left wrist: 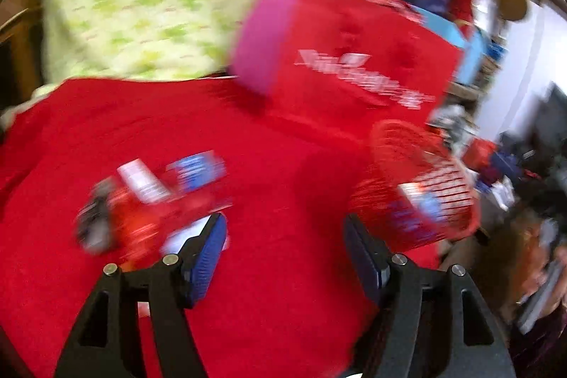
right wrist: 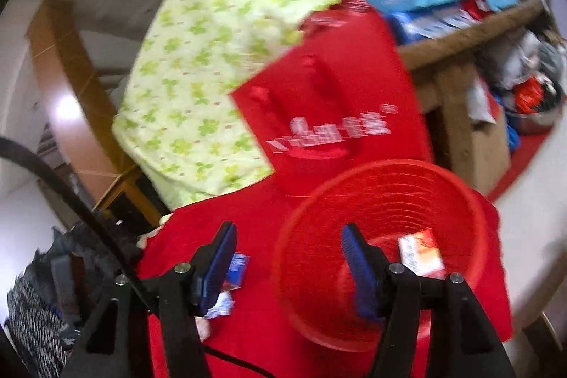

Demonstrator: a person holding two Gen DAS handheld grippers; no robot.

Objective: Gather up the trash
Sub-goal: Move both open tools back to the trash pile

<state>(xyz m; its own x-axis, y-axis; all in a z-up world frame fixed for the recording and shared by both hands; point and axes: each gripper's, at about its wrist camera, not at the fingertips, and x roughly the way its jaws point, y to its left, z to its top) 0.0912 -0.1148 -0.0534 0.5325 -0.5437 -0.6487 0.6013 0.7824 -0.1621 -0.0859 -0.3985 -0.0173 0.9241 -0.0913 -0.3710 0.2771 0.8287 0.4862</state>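
Both tongs gape, gripping nothing. In the left view, crumpled wrappers [left wrist: 152,197] lie left of centre on the red cloth [left wrist: 269,289], just beyond the left tongs [left wrist: 285,254], long axis roughly across the frame; they look thin and crinkly. The ribbed plastic basket [right wrist: 389,186], one packet [right wrist: 420,254] inside, sits under the right tongs [right wrist: 288,266] at lower right.

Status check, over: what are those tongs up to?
Both tongs open, empty. One wrapper in red basket. Scraps on red cloth. Nothing blocking.
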